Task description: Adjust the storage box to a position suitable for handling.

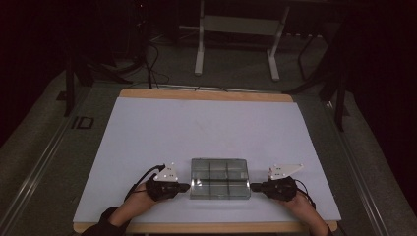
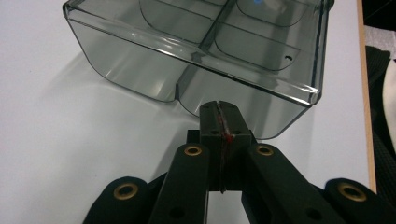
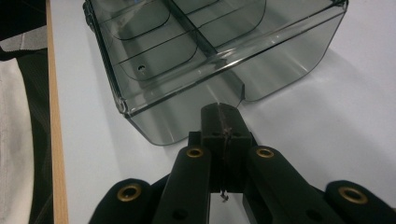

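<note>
1. I see a clear smoky plastic box (image 1: 220, 178) with inner dividers sitting near the front edge of the bench (image 1: 147, 132), roughly centred between my two hands.
2. Left gripper (image 1: 186, 186): jaws clenched together with nothing between them. In the left gripper view the closed tips (image 2: 218, 113) sit right at the box's (image 2: 196, 51) short side wall, about at its middle notch. I cannot tell whether they actually touch it.
3. Right gripper (image 1: 253, 186): jaws also pressed shut, empty. In the right gripper view the tips (image 3: 219, 115) meet the opposite short wall of the box (image 3: 210, 56) near its notch; contact again uncertain.
4. Left hand (image 1: 140, 195) and right hand (image 1: 295, 199) come in from the bottom of the high view, each gripper pointing inward at the box.
5. The box stands upright, open side up. The compartments I can see hold nothing.
6. The bench top is white with a wooden rim (image 1: 206, 95) at the far edge.
</note>
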{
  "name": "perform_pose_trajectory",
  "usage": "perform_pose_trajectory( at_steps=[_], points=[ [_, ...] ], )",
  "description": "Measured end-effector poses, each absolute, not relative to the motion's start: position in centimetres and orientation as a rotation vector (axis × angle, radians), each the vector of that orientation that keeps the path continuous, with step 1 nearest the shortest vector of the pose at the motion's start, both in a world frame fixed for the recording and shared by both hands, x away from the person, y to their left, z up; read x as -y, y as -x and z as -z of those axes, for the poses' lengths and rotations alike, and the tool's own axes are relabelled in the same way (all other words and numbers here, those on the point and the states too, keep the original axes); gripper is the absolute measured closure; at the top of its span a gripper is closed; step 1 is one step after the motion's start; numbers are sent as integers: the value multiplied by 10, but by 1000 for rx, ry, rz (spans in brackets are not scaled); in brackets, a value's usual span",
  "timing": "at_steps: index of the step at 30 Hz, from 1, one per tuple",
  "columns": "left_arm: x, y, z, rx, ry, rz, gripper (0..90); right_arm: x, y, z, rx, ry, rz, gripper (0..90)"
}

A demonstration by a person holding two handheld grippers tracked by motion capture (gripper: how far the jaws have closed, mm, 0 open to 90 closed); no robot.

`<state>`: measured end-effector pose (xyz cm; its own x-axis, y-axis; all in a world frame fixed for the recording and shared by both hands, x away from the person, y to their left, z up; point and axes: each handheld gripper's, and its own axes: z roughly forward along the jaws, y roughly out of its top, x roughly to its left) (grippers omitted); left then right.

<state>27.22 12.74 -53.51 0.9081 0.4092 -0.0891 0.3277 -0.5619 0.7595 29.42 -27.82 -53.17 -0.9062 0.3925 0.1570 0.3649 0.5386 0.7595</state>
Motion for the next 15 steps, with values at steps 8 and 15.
perform_pose_trajectory(
  at_steps=[8, 15],
  points=[
    [-128, -270, 528, -510, -2210, -119, 898, 277, -294, 529, -2726, -662, -1351, 900],
    [-130, -271, 525, -512, -2189, -124, 899, 277, -294, 527, -2721, -656, -1358, 900]
  ],
)
